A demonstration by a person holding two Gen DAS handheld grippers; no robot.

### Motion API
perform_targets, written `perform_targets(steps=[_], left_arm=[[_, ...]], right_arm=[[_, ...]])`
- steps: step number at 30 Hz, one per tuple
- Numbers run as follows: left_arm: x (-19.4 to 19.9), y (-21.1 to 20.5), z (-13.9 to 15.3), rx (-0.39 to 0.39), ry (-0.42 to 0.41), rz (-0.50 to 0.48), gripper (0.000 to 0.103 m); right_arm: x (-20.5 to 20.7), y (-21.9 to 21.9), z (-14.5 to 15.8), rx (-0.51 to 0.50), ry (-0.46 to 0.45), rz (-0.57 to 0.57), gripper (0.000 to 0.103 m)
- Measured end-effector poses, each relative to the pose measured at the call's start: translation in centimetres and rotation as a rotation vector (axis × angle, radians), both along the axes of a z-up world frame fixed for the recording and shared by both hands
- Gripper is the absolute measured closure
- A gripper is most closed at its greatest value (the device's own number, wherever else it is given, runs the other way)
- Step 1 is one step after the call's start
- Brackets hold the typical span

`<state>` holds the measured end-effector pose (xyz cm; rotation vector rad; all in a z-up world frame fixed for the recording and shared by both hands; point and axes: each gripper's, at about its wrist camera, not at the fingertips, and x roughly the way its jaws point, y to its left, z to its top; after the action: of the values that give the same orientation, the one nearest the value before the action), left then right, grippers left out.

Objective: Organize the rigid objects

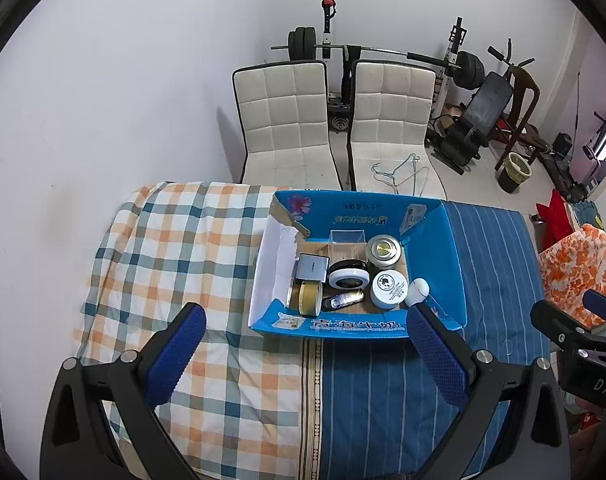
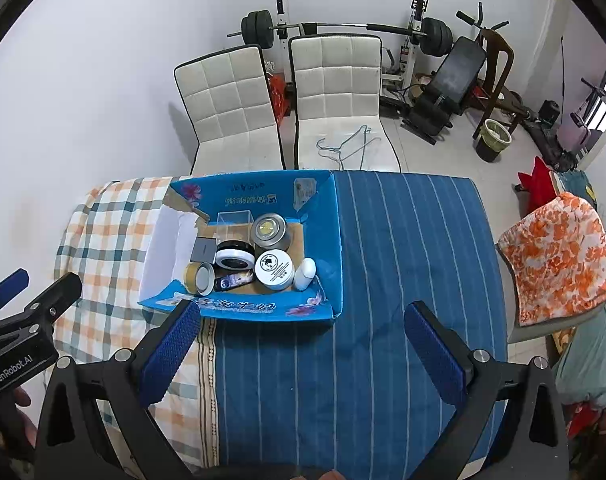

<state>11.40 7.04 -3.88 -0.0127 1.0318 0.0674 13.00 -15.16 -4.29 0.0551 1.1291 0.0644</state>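
**A:** What lies ahead of your tongs?

**B:** Largest first: the table [image 1: 383, 400] under two cloths, then the box [image 1: 359, 326] just beyond both tips. My left gripper [image 1: 305, 354] and right gripper [image 2: 301, 350] hang released, fingers spread, gripping nothing.

**A:** And the rigid things?

**B:** All I can see sit in the box: a tin [image 1: 384, 251], a white jar [image 1: 388, 289], a ring [image 1: 349, 275], a tape roll [image 1: 308, 298], a grey case [image 1: 313, 268], a clear cube [image 1: 345, 242], a white bottle [image 1: 417, 292] and a dark bottle [image 1: 342, 300]. The cloth around the tongs carries none.

**A:** So are you sorting out or done packing?

**B:** I judge it fits either: a full box waiting to be emptied, or one just filled. I can't settle which.

**A:** Advice for working well here?

**B:** If I reach in, I come from above. The pieces touch, and the near wall stands right at my tips.
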Motion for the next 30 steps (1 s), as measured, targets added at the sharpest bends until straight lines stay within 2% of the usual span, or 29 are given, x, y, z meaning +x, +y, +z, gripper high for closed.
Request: perform_targets(steps=[30], left_arm=[[-0.23,0.08,0.25,-0.004,0.001,-0.010,0.000]], right_arm=[[-0.15,0.32,0.32,-0.014,-0.004,0.004,0.000]])
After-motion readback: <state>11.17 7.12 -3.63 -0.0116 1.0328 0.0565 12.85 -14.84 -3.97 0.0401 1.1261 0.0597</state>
